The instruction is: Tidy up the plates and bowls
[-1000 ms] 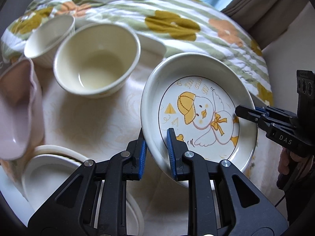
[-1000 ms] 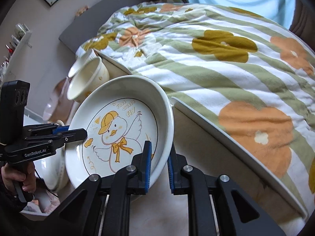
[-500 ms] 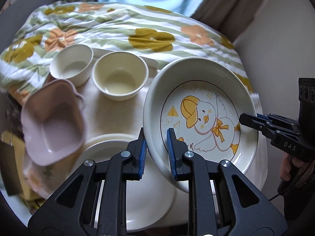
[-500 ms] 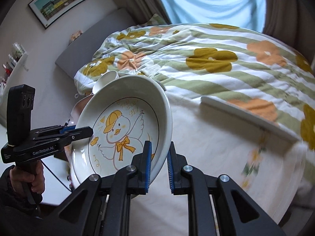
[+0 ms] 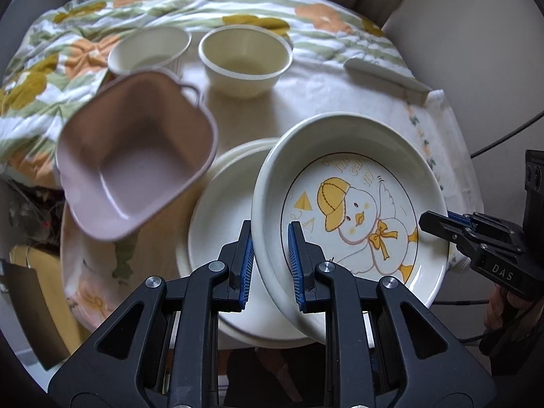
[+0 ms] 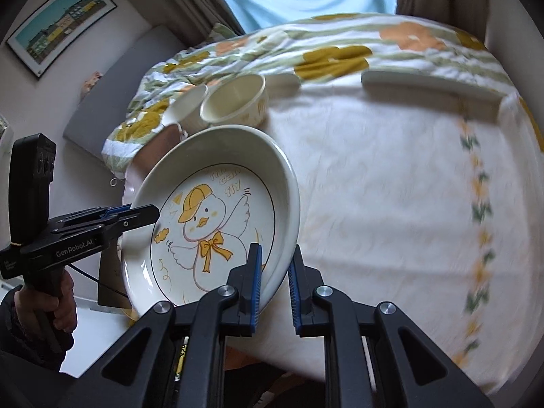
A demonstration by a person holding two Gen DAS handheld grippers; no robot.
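Cream tablecloth (image 6: 391, 176) over table, floral quilt (image 5: 85, 51) behind; both grippers' jaws clamped on duck plate (image 5: 350, 204).

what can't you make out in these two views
- Left wrist view: the near part of the white plate is hidden behind the duck plate and the left tool.
- Right wrist view: the pink bowl is mostly hidden behind the duck plate; the tablecloth pattern is motion-blurred.

Duck plate (image 5: 360, 204), carried by both grippers, moved from beside the bowls to over the white plate (image 5: 221, 224) at 6 o'clock; views pulled back.
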